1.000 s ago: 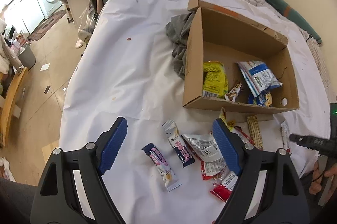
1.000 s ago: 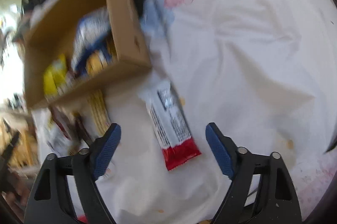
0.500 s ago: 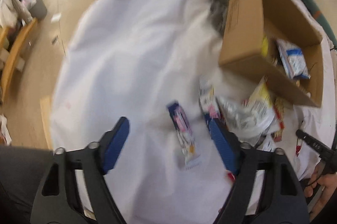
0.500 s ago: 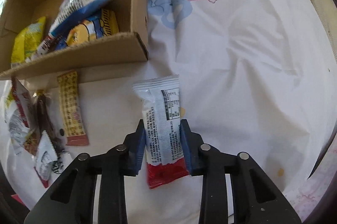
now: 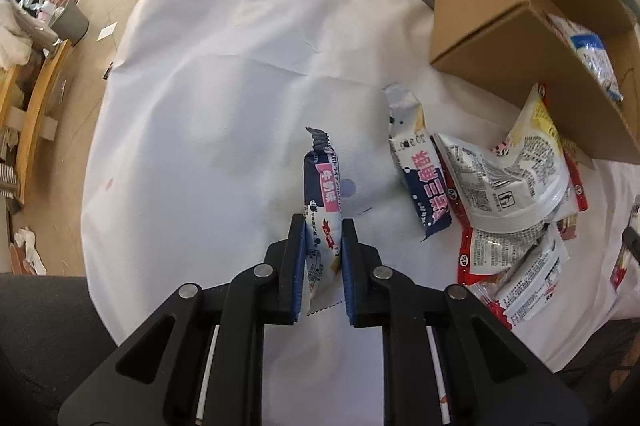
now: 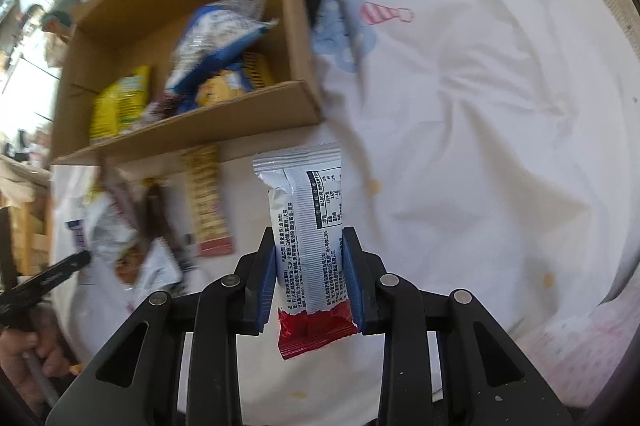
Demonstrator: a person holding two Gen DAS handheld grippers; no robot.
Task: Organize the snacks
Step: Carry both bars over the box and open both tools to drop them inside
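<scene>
Snacks in both hands at once! The left gripper (image 5: 322, 240) has its jaws clamped on the near end of a navy-and-pink snack bar (image 5: 324, 193), the far end pointing out over the white sheet (image 5: 224, 73); whether it has cleared the sheet I cannot tell. Over on the other side, the right gripper (image 6: 309, 262) is closed on a white-and-red packet (image 6: 310, 226), pinched across its lower half, red end hanging below the jaws and the white crimped end pointing toward the cardboard box (image 6: 192, 129).

And that box is clearly the destination. It already holds a yellow pack (image 6: 122, 101), a blue-and-white bag (image 6: 216, 41) and some smaller yellow pieces beside it, so part of the job is in the bank. Plenty left, though: just outside the box's near wall lies a second navy bar (image 5: 420, 181), a silver-backed pouch (image 5: 504, 181) on top of more red-edged wrappers, and in the right view a long tan bar (image 6: 206, 201) lying right against the box front, with a blurred heap of wrappers beside it.

My read: somewhere around the middle. Two pieces are in hand, neither is over the box opening yet, and a good handful must follow them before this sheet is tidy.
</scene>
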